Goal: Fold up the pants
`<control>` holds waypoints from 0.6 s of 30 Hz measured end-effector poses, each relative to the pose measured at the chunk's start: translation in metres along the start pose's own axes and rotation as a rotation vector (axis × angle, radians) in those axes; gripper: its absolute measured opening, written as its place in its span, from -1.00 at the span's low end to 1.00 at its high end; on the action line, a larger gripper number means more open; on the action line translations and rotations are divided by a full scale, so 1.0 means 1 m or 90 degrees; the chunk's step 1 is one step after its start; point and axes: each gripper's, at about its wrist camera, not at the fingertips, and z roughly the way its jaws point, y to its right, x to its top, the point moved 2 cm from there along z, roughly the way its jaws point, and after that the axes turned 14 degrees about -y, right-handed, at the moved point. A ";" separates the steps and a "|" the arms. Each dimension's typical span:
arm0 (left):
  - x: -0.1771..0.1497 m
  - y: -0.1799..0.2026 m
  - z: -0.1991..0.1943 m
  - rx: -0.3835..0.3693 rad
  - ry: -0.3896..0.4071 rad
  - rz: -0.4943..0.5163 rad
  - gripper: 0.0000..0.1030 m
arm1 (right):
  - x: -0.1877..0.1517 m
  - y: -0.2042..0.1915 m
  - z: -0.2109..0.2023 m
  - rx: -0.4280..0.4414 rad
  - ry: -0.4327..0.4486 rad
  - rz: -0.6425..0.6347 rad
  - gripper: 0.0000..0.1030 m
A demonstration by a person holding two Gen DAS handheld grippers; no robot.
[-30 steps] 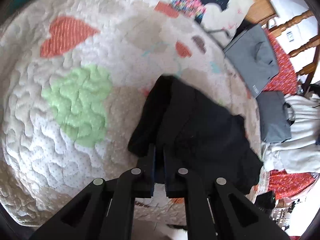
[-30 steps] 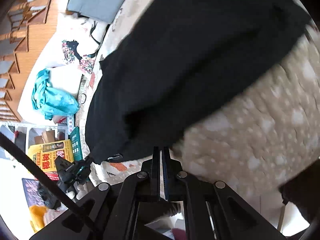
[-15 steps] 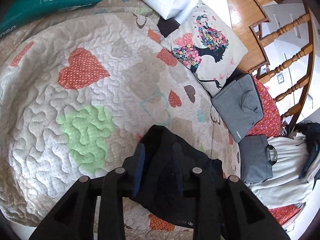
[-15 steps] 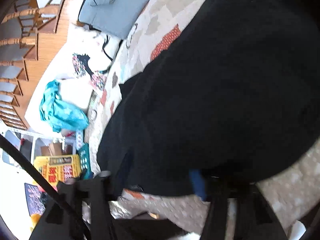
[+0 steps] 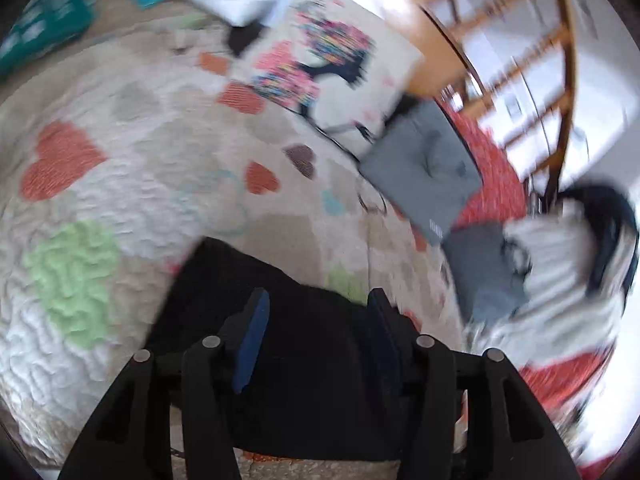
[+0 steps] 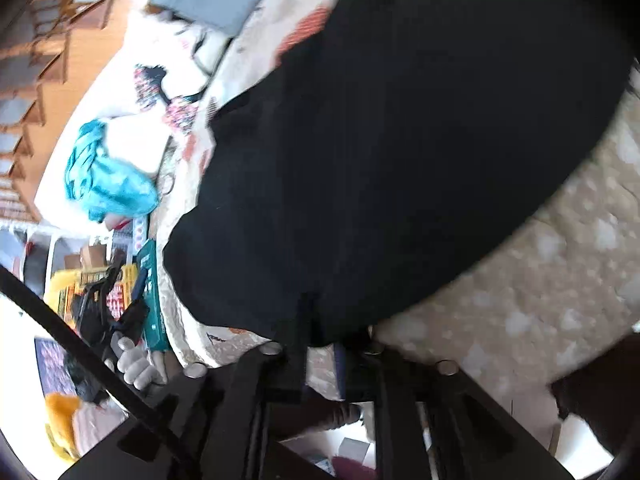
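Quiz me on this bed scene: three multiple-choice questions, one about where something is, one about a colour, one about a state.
1. Where do the black pants lie?
A. On the heart-patterned quilt
B. On a chair
C. In a basket

2. What colour is the large blotchy patch on the quilt?
A. Purple
B. Light green
C. Black

3. How do the left gripper fingers stand?
A. Clamped together
B. Apart
C. Out of view

Answers: 1 A, quilt surrounds the pants. 2 B, pale green. 3 B, a wide gap shows between them.

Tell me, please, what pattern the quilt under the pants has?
Cream quilt with red, green and grey hearts, clearest in the left wrist view; the black pants lie on it.
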 end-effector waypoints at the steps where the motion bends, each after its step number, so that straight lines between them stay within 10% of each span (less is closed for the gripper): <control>1: -0.003 0.010 0.006 0.007 -0.014 0.025 -0.02 | -0.002 -0.002 -0.009 0.004 -0.001 -0.006 -0.48; 10: -0.022 0.072 0.086 0.040 -0.178 0.086 0.00 | 0.043 -0.011 -0.139 -0.239 0.236 -0.055 -0.10; 14: -0.012 0.070 0.100 0.012 -0.181 0.050 0.00 | 0.084 -0.008 -0.130 -0.364 0.252 -0.080 0.48; 16: -0.010 0.062 0.101 0.015 -0.167 0.046 0.00 | 0.098 -0.001 -0.124 -0.359 0.222 -0.079 0.21; 17: -0.010 0.056 0.102 0.022 -0.169 0.041 0.00 | 0.106 0.005 -0.123 -0.311 0.187 -0.065 -0.62; 18: -0.011 0.049 0.106 0.031 -0.176 0.032 0.01 | 0.108 0.008 -0.126 -0.276 0.187 -0.044 -0.72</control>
